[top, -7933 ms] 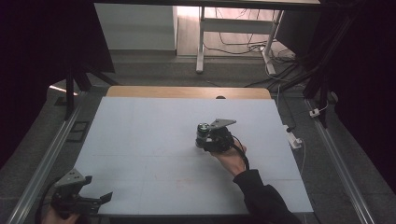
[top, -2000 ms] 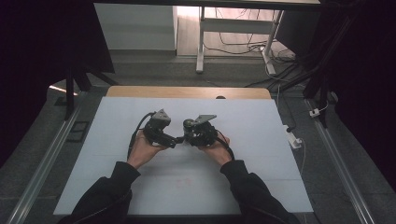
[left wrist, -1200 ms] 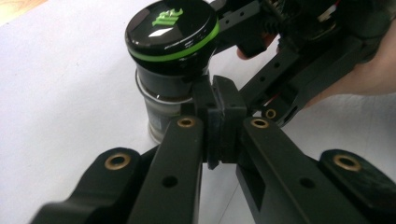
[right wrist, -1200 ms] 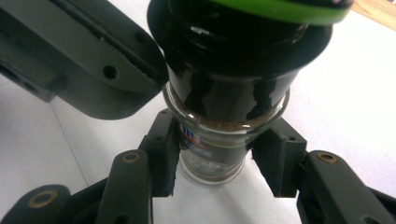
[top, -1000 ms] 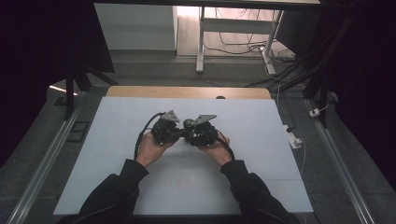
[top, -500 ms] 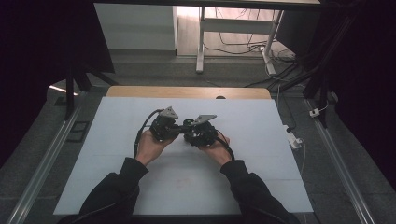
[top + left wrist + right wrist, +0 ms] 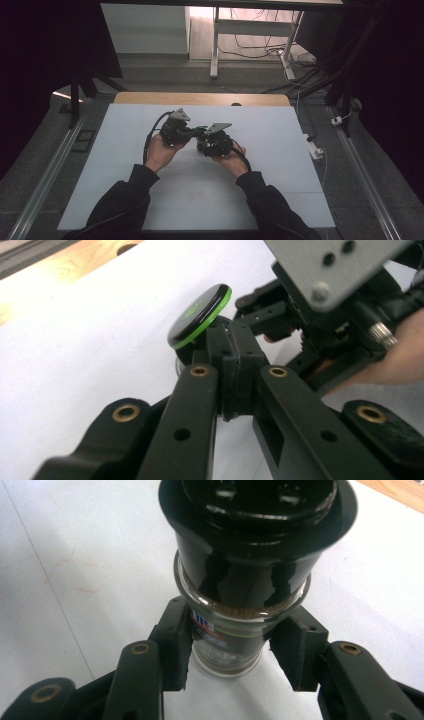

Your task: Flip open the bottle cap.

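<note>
In the right gripper view a glass spice jar [image 7: 227,647] with a wide black top [image 7: 257,535] sits between my right gripper's [image 7: 230,652] pads, which press on its glass body. In the left gripper view a round black cap with a green rim [image 7: 199,315] stands tilted at the tips of my left gripper [image 7: 225,347]. Its jaws are closed together and pinch the cap's lower edge. In the high view the left gripper [image 7: 194,131] and the right gripper [image 7: 202,141] meet tip to tip above the middle of the white table [image 7: 125,165].
The white table top ends at a wooden strip [image 7: 200,98] along its far edge. Metal rails [image 7: 47,175] run down both sides. A white power strip [image 7: 315,150] lies off the right edge. Cables and table legs stand on the floor beyond.
The left hand has come from the table's near left corner to the middle and met the right gripper. Over the last second both hands have hardly moved.
</note>
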`<action>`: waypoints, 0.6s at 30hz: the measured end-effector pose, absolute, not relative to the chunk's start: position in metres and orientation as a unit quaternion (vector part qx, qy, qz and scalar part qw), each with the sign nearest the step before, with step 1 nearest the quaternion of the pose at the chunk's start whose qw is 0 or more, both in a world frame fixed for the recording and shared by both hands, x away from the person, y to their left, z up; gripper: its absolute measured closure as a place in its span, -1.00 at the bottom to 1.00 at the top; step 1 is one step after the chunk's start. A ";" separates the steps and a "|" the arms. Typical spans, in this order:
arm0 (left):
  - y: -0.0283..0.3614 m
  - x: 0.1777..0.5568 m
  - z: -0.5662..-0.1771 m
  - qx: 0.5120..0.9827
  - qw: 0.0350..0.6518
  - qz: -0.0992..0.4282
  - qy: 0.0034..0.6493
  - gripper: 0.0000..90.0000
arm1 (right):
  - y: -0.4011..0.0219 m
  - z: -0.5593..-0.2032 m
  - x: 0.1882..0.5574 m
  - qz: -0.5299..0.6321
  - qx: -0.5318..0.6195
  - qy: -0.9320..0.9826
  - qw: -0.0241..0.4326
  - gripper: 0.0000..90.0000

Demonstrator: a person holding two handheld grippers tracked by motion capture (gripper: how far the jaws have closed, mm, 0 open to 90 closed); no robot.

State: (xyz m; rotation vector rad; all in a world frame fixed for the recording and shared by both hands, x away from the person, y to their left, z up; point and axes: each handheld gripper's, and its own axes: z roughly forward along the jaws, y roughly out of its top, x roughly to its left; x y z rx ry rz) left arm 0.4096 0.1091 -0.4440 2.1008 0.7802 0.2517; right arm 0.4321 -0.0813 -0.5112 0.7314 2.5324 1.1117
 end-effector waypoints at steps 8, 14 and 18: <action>0.117 0.424 -0.437 0.832 0.425 0.113 0.338 0.96 | -0.081 -0.511 0.432 0.385 0.250 0.877 0.141 0.17; 0.119 0.427 -0.442 0.837 0.410 0.120 0.342 0.96 | -0.082 -0.511 0.432 0.385 0.250 0.877 0.141 0.17; 0.118 0.423 -0.444 0.842 0.404 0.122 0.336 0.90 | -0.081 -0.511 0.432 0.381 0.250 0.879 0.143 0.17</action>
